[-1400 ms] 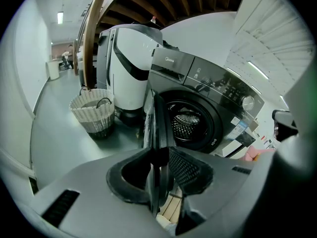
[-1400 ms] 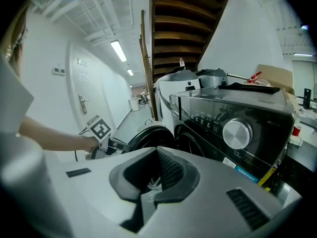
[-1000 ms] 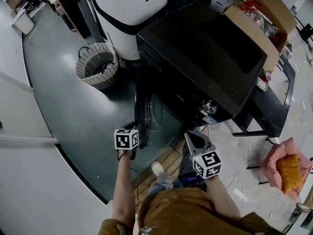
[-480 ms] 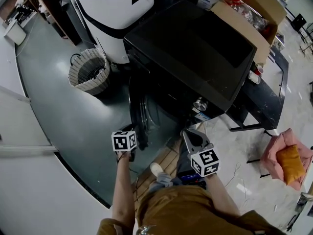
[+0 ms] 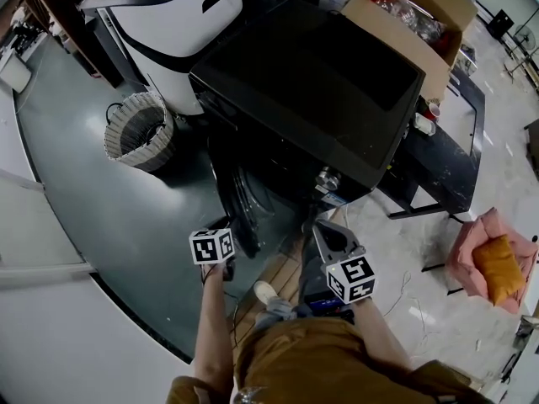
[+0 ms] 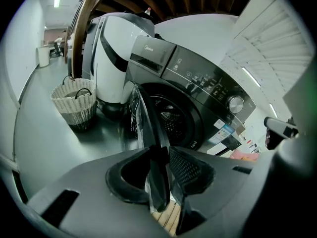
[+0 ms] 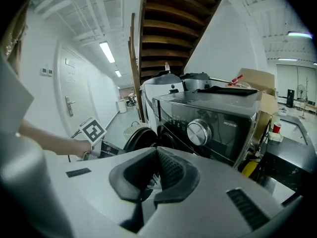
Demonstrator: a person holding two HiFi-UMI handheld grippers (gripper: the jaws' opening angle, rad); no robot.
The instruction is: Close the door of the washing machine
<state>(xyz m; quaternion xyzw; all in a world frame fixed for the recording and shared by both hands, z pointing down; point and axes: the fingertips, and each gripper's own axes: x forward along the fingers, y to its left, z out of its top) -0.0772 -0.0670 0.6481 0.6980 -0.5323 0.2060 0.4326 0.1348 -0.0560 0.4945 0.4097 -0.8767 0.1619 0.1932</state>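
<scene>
Left gripper (image 6: 161,175) pinches the glossy black rim of the round door (image 6: 142,115), swung wide from the dark, boxy washing machine (image 6: 198,88), while the right gripper (image 7: 155,177) hangs empty, ribbed pads pressed together.

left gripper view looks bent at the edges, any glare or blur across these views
Left gripper view: fisheye bend with black corners; the door edge near the lens is dark and soft, the washing machine panel sharper. Head view: a pale sheen of light on the floor; the machine's top is near black. Right gripper view: the strip light is blown out white.
</scene>
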